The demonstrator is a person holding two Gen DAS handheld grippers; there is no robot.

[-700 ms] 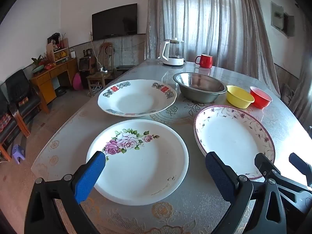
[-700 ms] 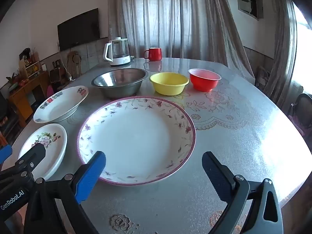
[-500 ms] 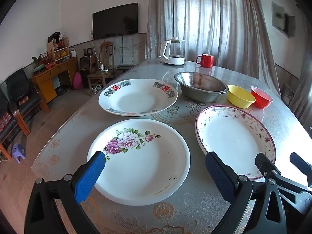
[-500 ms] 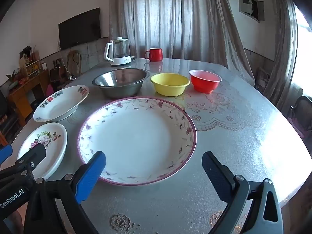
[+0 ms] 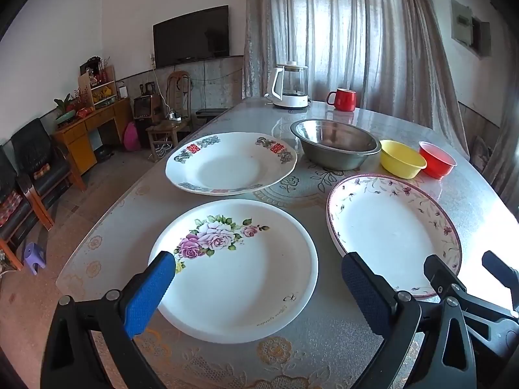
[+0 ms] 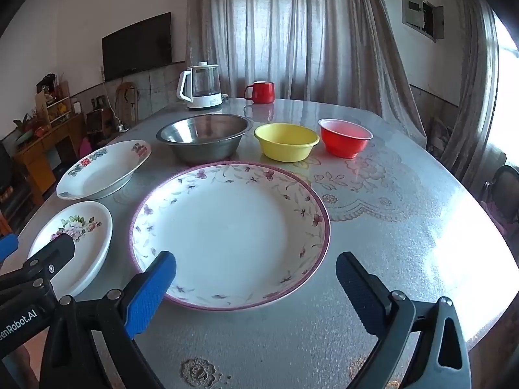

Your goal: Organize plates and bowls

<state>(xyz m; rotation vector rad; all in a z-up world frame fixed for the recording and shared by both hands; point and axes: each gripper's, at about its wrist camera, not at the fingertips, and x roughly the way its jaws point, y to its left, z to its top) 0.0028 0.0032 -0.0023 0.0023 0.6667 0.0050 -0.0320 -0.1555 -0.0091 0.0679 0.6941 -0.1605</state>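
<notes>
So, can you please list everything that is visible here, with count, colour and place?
rose plate: 1, white with pink roses, near left of table
red-mark plate: 1, white with red and green marks, behind the rose plate
purple-rim plate: 1, white with purple rim, near middle
steel bowl: 1, silver, behind the purple-rim plate
yellow bowl: 1, yellow, right of the steel bowl
red bowl: 1, red, right of the yellow bowl
kettle: 1, white and clear, far edge
mug: 1, red, right of the kettle
table: 1, grey, patterned
TV: 1, black, on wall
left gripper: 1, black with blue pads, open over the rose plate
right gripper: 1, same, open over the purple-rim plate
</notes>
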